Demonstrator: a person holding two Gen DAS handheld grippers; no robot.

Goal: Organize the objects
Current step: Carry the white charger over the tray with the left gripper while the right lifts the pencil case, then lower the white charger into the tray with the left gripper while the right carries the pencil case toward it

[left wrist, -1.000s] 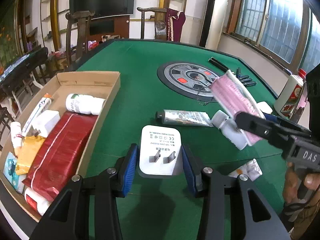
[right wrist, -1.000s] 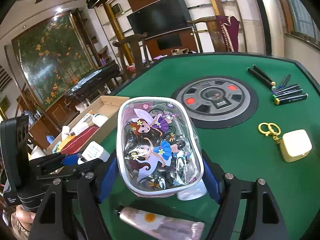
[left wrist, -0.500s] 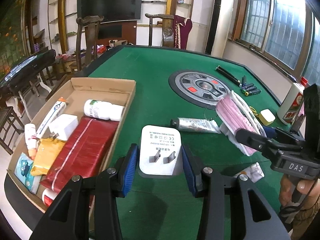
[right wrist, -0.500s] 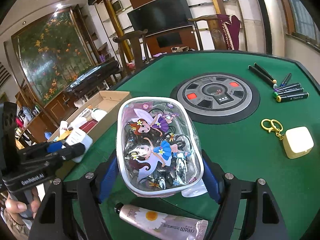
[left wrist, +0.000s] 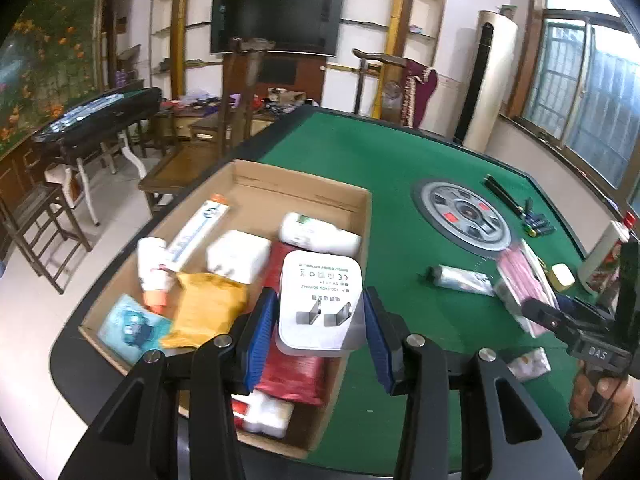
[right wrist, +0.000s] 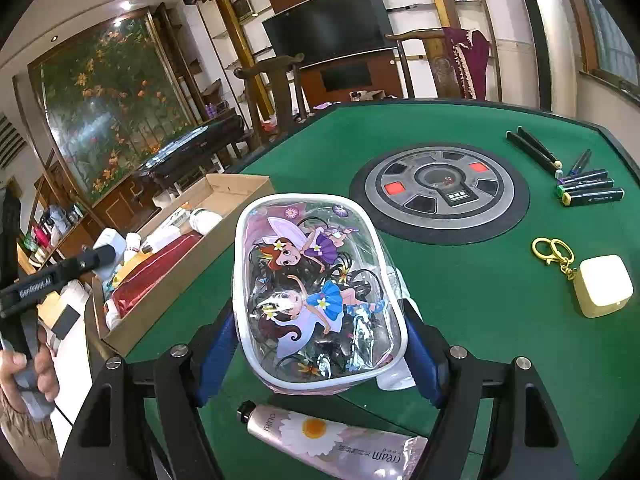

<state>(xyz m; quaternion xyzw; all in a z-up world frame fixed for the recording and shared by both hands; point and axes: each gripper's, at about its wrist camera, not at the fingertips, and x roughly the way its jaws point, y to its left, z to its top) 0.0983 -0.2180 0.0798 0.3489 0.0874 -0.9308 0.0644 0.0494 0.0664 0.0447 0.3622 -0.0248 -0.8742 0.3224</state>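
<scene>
My left gripper [left wrist: 320, 320] is shut on a white plug adapter [left wrist: 320, 302] and holds it above the right part of the cardboard box [left wrist: 304, 190]. The box holds a red pouch [left wrist: 292, 368], a yellow packet [left wrist: 208, 308], a white bottle [left wrist: 318, 234], a white charger block [left wrist: 238, 254] and tubes. My right gripper [right wrist: 320, 344] is shut on a clear fairy-print pouch [right wrist: 310, 292], held above the green table [right wrist: 460, 280]. The box also shows in the right wrist view [right wrist: 192, 248], to the pouch's left.
A hand-cream tube [right wrist: 332, 444] lies under the pouch. A cream case with gold keyring [right wrist: 602, 290], several markers [right wrist: 588, 190] and the round centre console [right wrist: 440, 192] lie beyond. A white bottle with a red label [left wrist: 604, 254] stands at the right. Chairs stand past the table edge.
My left gripper has carried the adapter left, from over the green felt to over the box. My right gripper still holds the pouch, almost in place.
</scene>
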